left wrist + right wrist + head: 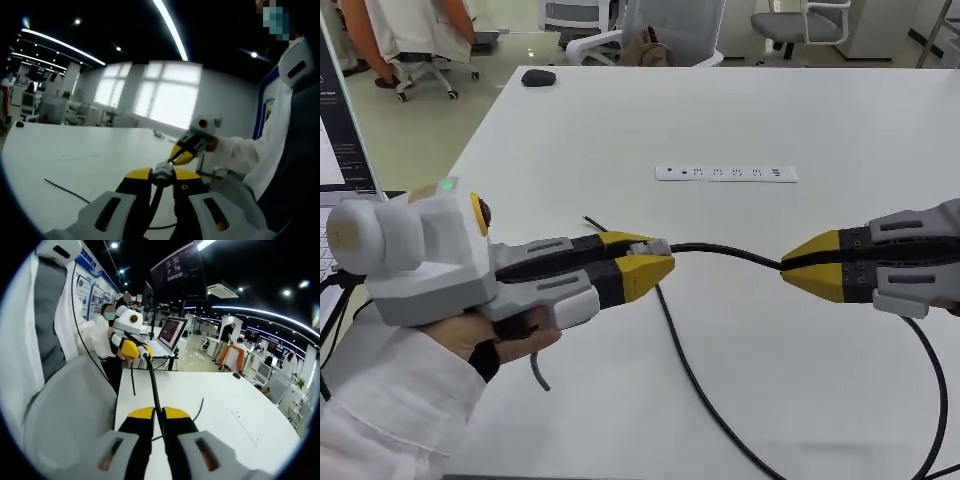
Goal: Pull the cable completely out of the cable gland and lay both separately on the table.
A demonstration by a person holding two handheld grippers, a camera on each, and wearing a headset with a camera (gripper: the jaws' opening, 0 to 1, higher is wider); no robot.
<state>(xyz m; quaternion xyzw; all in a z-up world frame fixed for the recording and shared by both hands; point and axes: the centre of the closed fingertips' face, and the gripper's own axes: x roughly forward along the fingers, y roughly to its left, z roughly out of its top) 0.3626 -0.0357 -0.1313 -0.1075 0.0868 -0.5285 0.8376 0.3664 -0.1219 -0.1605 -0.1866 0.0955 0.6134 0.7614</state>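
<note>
Two grippers face each other tip to tip above the white bench [720,110], and a short span of black cable [725,252] is stretched between them. Your left gripper [660,258] is clenched on the grey gland [655,247], pinched right at its yellow tips. In the left gripper view the gland sits between the jaw ends, and the cable drops back from it between the jaws.

Your right gripper [788,270] is clamped on the cable itself, a little way out from the gland. In the right gripper view its jaws are closed around the black line, which runs straight ahead to the other gripper.

The cable is not out of the gland: it enters the fitting on the side facing your right gripper. Both gland and gripped span hang above the bench, touching nothing.

More cable lies on the bench. One strand slants from beneath the left gripper toward the near edge, and another curves down behind the right gripper.

A white power strip [727,173] lies farther back, and a dark mouse [538,77] sits near the far left corner.
</note>
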